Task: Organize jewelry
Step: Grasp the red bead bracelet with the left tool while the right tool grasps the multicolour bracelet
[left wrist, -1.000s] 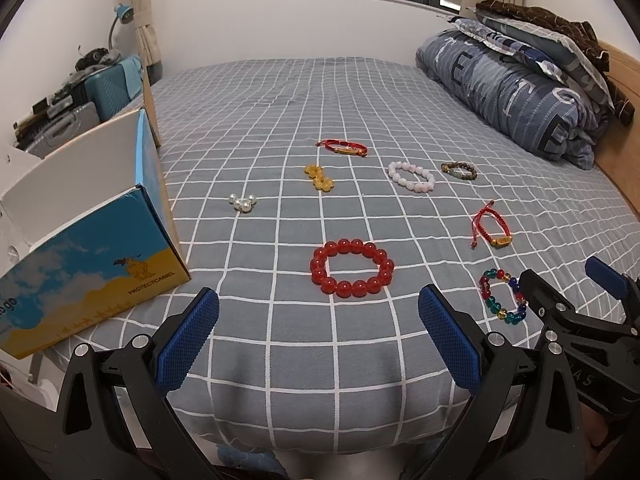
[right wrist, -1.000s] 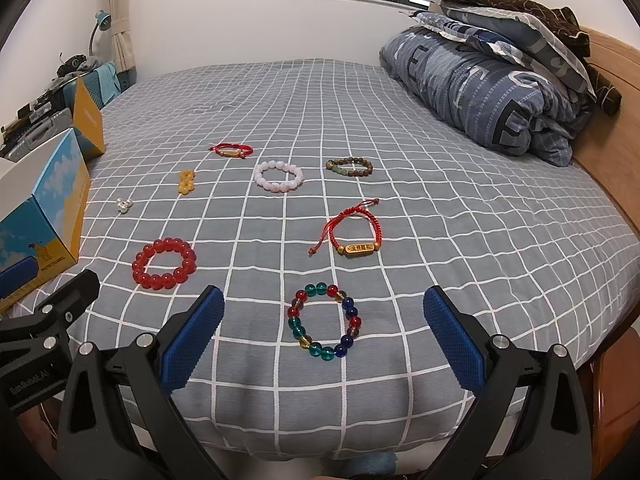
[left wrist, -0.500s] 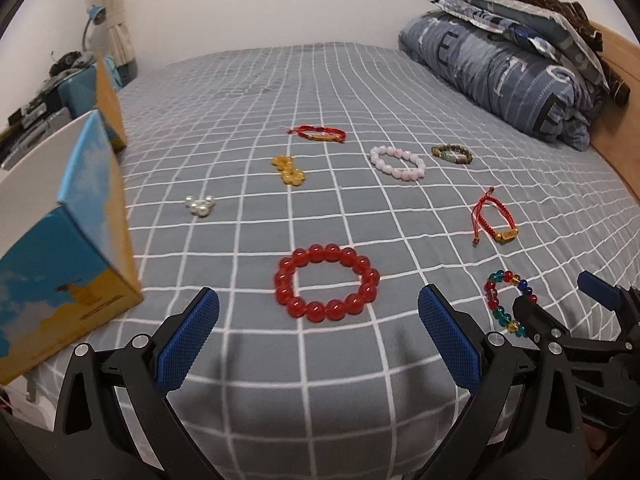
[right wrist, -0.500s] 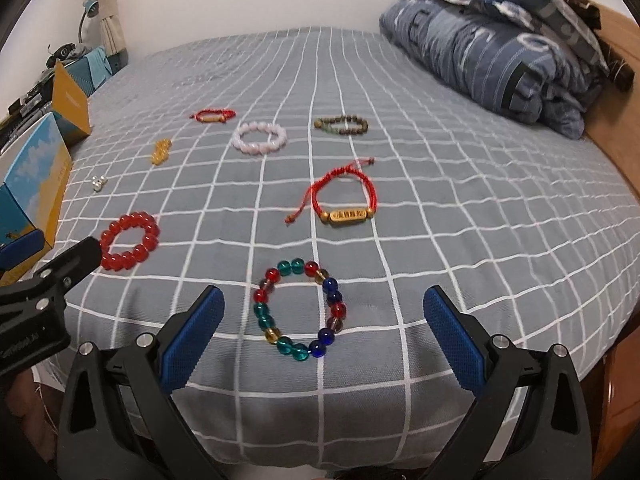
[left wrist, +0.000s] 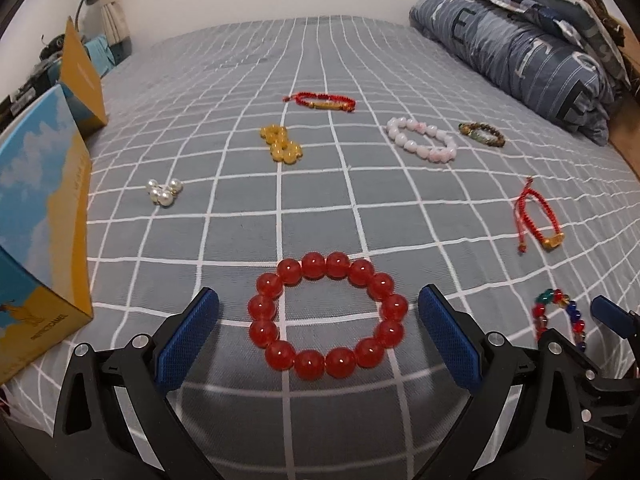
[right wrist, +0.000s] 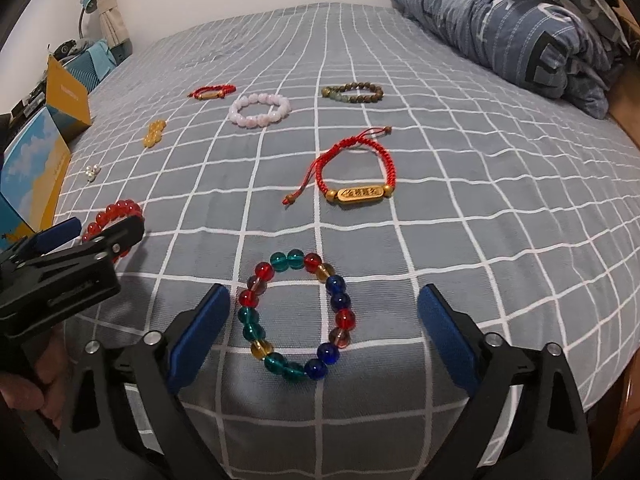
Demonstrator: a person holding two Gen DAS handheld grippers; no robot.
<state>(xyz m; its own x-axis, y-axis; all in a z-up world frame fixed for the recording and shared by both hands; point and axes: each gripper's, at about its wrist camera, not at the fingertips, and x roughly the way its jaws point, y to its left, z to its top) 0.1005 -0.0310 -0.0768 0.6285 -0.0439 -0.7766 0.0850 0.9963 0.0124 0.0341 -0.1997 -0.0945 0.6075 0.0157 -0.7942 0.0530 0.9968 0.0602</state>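
Observation:
Several bracelets lie on the grey checked bedsheet (left wrist: 320,60). My left gripper (left wrist: 319,334) is open with the big red bead bracelet (left wrist: 327,315) between its blue pads, low over the sheet. My right gripper (right wrist: 323,334) is open around the multicoloured bead bracelet (right wrist: 297,315), which also shows in the left wrist view (left wrist: 559,317). Farther off lie a red cord bracelet with a gold bar (right wrist: 354,172), a pink bead bracelet (right wrist: 259,110), a brown bead bracelet (right wrist: 353,93), another red cord bracelet (left wrist: 322,101), yellow beads (left wrist: 281,145) and pearls (left wrist: 163,191).
An open blue and yellow cardboard box (left wrist: 38,232) stands at the bed's left edge. A folded blue quilt and pillows (left wrist: 532,52) lie at the back right. The bed's front edge is just under both grippers. Luggage and a lamp (right wrist: 86,12) stand beyond the left side.
Both grippers have moved forward and down to the bed. The red bracelet now lies between the left pads and the multicoloured bracelet between the right pads. Both stay open.

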